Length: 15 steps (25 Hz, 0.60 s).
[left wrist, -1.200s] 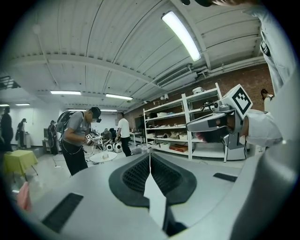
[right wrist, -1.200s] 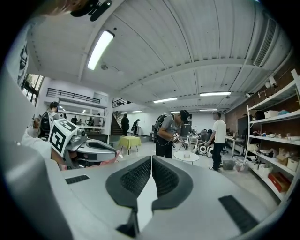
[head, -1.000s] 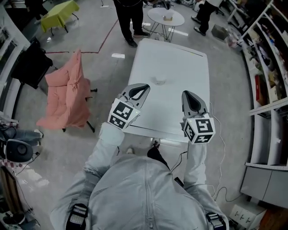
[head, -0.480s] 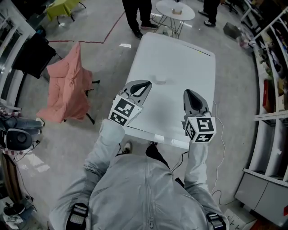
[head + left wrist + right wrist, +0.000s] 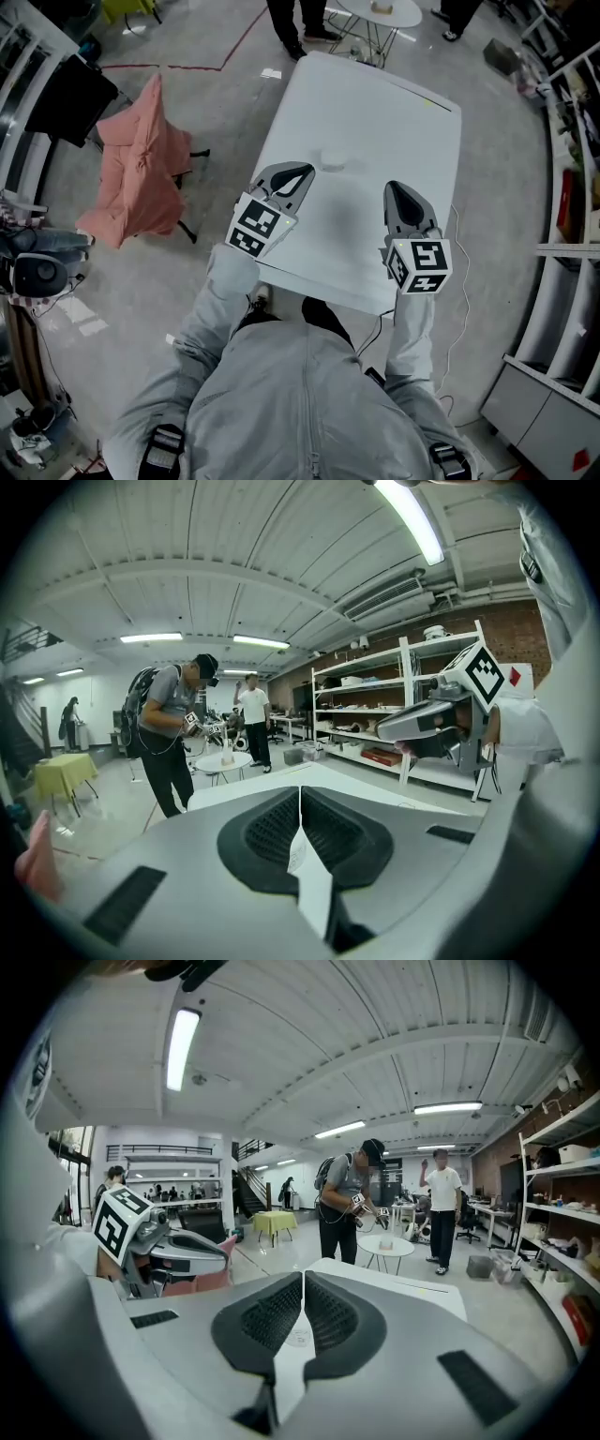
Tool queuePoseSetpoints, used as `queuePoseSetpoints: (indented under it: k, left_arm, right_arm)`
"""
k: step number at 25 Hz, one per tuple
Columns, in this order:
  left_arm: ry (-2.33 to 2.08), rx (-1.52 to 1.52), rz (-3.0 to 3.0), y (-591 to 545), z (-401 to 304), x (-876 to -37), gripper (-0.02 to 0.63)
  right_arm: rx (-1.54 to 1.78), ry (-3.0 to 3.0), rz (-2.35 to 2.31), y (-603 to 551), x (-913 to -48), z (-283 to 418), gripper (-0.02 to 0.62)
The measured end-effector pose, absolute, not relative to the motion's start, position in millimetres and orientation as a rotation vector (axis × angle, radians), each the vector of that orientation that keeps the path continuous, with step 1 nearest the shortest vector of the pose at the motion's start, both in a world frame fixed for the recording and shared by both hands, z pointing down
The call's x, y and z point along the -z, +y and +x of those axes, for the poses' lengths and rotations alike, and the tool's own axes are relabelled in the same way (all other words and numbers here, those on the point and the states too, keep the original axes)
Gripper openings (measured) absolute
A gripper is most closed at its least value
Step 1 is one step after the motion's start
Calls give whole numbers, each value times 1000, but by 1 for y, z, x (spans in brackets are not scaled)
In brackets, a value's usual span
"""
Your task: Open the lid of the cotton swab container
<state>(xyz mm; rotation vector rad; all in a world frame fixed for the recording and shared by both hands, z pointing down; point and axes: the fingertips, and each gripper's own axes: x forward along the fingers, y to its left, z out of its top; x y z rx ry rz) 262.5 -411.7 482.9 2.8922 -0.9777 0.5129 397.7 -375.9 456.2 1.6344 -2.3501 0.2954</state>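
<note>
A small, pale, round cotton swab container (image 5: 332,159) stands on the white table (image 5: 394,122), left of its middle. My left gripper (image 5: 298,172) hangs over the table just left of and nearer than the container, jaws shut and empty. My right gripper (image 5: 397,189) is level with it, further right, also shut on nothing. In the left gripper view the left gripper (image 5: 300,791) shows its jaws pressed together, with the right gripper (image 5: 427,722) off to the right. In the right gripper view the right gripper (image 5: 304,1277) is shut, with the container (image 5: 299,1337) faint below its jaws.
A chair draped in pink cloth (image 5: 141,169) stands left of the table. A round side table (image 5: 380,11) and people's legs are beyond the far end. Shelving (image 5: 572,187) lines the right side. A cable (image 5: 459,272) hangs off the table's right edge.
The head view has swung, so the table now lies slanted and reaches higher in the picture. Both grippers stay shut, in much the same place beside the container.
</note>
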Motion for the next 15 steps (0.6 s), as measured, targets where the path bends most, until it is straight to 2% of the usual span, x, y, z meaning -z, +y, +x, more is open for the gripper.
queuePoseSetpoints:
  k: [15]
  left_arm:
    - [-936,-606,2783,-453,292,-560,25]
  right_arm:
    - [-400,-2346,1540,-409,-511,420,35]
